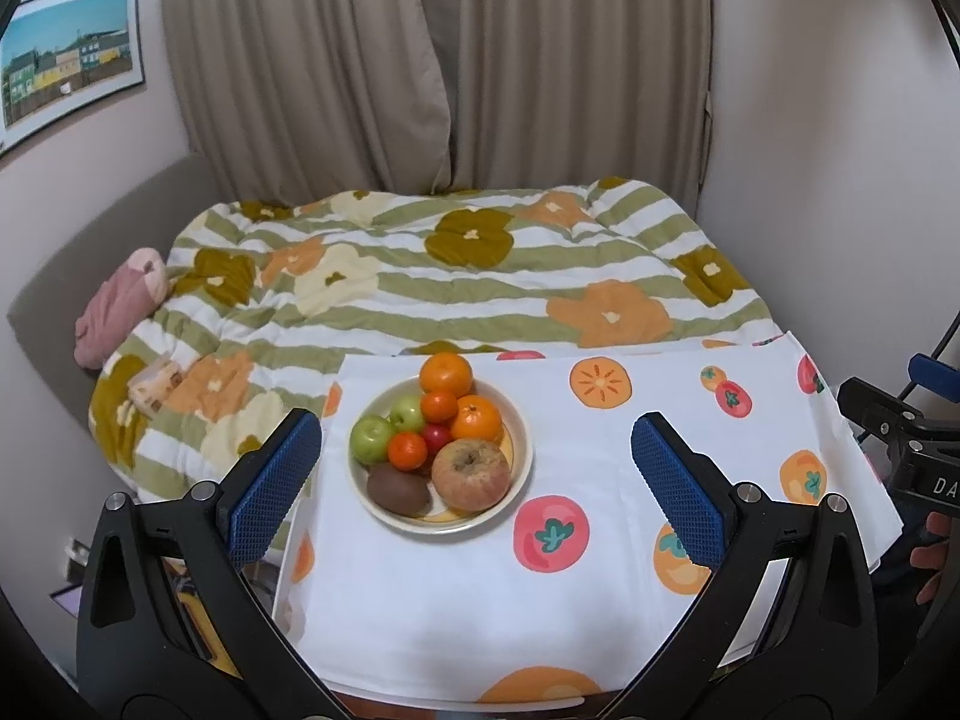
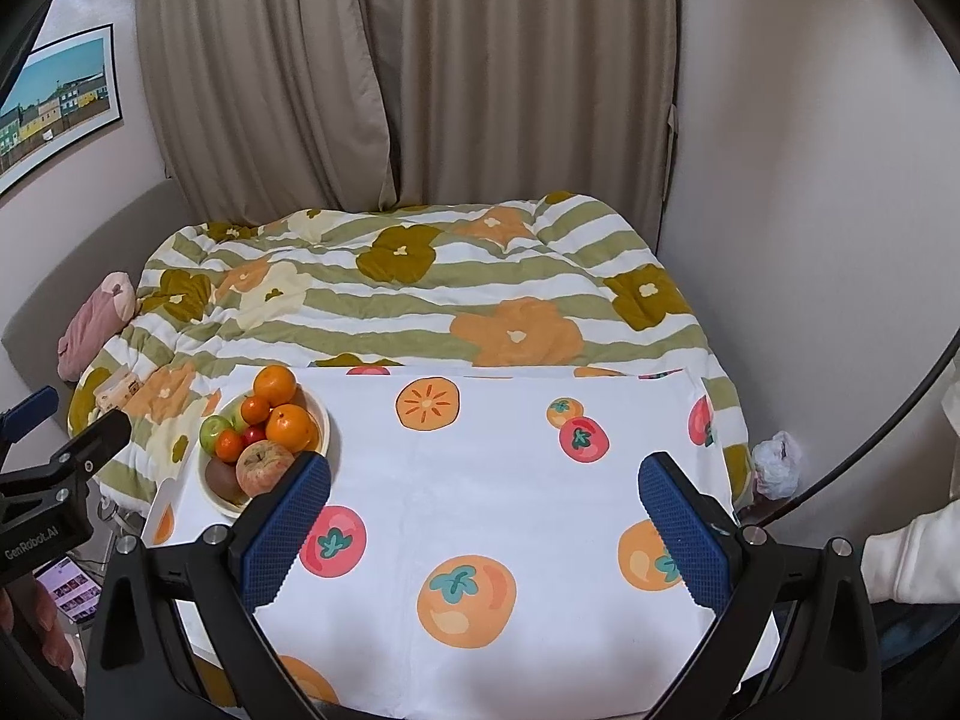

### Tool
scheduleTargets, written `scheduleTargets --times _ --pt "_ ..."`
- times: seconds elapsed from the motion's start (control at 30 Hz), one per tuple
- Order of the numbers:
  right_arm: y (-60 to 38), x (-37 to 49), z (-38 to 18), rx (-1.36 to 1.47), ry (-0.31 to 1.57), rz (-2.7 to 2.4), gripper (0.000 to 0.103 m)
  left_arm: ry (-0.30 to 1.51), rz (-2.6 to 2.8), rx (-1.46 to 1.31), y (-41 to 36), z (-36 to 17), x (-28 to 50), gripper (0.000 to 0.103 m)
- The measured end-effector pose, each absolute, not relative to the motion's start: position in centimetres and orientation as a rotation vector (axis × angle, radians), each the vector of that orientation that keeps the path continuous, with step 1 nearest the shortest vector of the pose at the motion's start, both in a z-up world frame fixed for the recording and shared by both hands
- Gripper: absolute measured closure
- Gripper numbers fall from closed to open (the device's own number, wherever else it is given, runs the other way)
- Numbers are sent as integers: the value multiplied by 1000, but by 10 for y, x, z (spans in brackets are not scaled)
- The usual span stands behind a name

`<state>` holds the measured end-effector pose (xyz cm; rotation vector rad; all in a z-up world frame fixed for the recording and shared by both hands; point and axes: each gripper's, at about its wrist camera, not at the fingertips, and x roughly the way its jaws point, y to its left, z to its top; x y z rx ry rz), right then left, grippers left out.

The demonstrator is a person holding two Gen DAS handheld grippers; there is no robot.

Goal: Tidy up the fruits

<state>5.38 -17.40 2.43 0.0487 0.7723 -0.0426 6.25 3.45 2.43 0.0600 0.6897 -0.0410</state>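
A cream bowl stands on the left part of a table with a white fruit-print cloth. It holds a big reddish apple, a brown kiwi, two green apples, several oranges and tangerines and a small red fruit. My left gripper is open and empty, held above the table just in front of the bowl. My right gripper is open and empty over the bare cloth, right of the bowl. The right gripper's body shows at the left wrist view's right edge.
A bed with a green-striped flowered quilt lies behind the table, with a pink cloth at its left. Curtains hang behind. A crumpled plastic bag lies right of the table. A phone lies low at the left.
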Motion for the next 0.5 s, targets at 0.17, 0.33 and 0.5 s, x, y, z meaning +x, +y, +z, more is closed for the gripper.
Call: scheduleTargets --times 0.17,0.33,0.5 --pt "-175 54 24 47 771 -46 0 688 -41 58 36 24 63 0" --pt "-175 54 24 46 772 -46 0 689 -40 59 36 24 64 0" --pt "-176 54 24 45 770 -47 0 686 -39 61 36 25 65 0"
